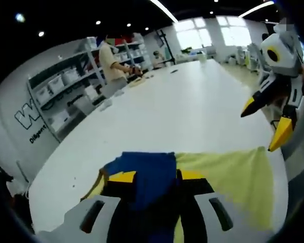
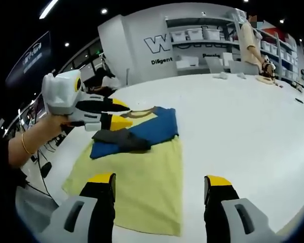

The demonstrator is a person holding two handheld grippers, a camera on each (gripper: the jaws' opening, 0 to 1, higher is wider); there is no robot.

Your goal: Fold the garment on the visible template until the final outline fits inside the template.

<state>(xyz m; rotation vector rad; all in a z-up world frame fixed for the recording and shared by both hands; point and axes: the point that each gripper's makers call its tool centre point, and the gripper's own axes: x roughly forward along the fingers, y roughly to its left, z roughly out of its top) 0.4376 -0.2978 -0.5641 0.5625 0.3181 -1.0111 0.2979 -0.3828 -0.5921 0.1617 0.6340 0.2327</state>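
Note:
A blue garment (image 2: 152, 126) with a dark grey part (image 2: 122, 140) lies bunched on the far end of a pale yellow template (image 2: 142, 187) on the white table (image 2: 243, 131). My left gripper (image 1: 157, 175) is shut on the garment (image 1: 148, 174), whose blue cloth fills the gap between its jaws. In the right gripper view a hand holds the left gripper (image 2: 119, 113) at the garment's collar edge. My right gripper (image 2: 160, 179) stands open above the template's near end with nothing between its fingers. The right gripper (image 1: 265, 121) also hangs open past the template (image 1: 233, 177).
A person (image 1: 111, 63) stands at the table's far end beside shelves of white bins (image 1: 66, 86). Small items (image 2: 266, 76) lie on that far end. The bare tabletop (image 1: 182, 106) stretches beyond the template. The table's edge (image 2: 55, 177) runs close to the template.

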